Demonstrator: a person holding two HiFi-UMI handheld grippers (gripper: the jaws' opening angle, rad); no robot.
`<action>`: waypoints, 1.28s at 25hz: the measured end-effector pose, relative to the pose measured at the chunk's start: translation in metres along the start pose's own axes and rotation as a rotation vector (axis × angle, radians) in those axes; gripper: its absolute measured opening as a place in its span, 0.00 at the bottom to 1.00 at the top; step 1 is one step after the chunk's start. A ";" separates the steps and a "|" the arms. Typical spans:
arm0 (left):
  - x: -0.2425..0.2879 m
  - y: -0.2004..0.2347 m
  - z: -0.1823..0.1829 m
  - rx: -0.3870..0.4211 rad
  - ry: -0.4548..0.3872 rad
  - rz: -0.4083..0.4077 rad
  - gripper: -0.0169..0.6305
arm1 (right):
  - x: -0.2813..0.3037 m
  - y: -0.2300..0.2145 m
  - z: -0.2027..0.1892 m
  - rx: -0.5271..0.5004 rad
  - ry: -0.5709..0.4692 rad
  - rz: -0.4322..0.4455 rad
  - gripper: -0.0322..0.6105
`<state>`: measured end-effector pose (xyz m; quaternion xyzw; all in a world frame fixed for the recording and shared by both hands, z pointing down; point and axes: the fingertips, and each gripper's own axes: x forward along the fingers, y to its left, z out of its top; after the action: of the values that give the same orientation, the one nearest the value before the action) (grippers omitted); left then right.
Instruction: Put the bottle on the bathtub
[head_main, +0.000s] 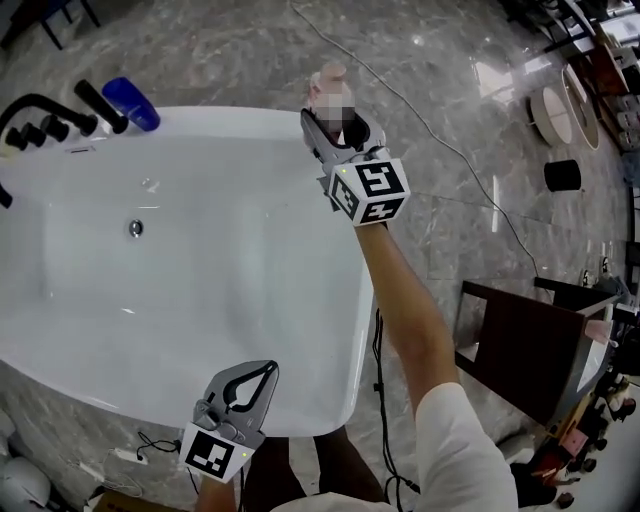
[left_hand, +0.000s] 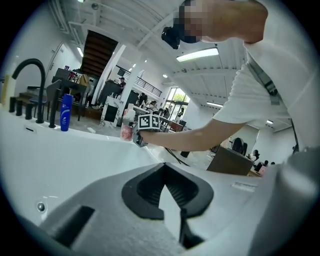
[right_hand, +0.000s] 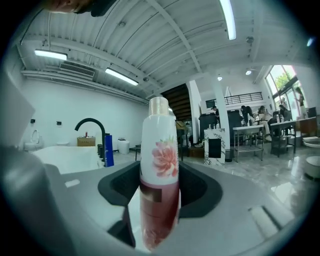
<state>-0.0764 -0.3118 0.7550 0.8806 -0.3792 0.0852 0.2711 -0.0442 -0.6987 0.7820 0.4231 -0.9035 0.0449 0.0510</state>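
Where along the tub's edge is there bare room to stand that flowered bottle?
The bathtub rim is bare along the far side, between the blue bottle and the right hand-held gripper holding the flowered bottle, and down the right side. It is crowded only at the far left corner, around the black faucet.

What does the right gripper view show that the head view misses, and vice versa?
Only the right gripper view: the pink flower print on the bottle, and the right gripper clamped on its sides. Only the head view: the tub's drain and the left gripper, shut on nothing. Both: that bottle, the black faucet, the blue bottle and the white bathtub.
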 end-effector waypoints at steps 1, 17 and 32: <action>-0.001 0.002 -0.004 -0.002 0.008 0.004 0.03 | 0.008 -0.005 -0.001 -0.002 -0.007 -0.017 0.42; -0.002 -0.016 -0.011 0.003 0.027 -0.018 0.03 | 0.022 -0.020 -0.015 -0.012 -0.050 -0.066 0.43; -0.021 -0.030 0.031 0.019 -0.036 0.021 0.03 | -0.054 0.004 0.010 0.025 -0.017 -0.028 0.50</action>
<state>-0.0714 -0.2992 0.7091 0.8806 -0.3922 0.0758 0.2548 -0.0137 -0.6561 0.7649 0.4365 -0.8974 0.0522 0.0388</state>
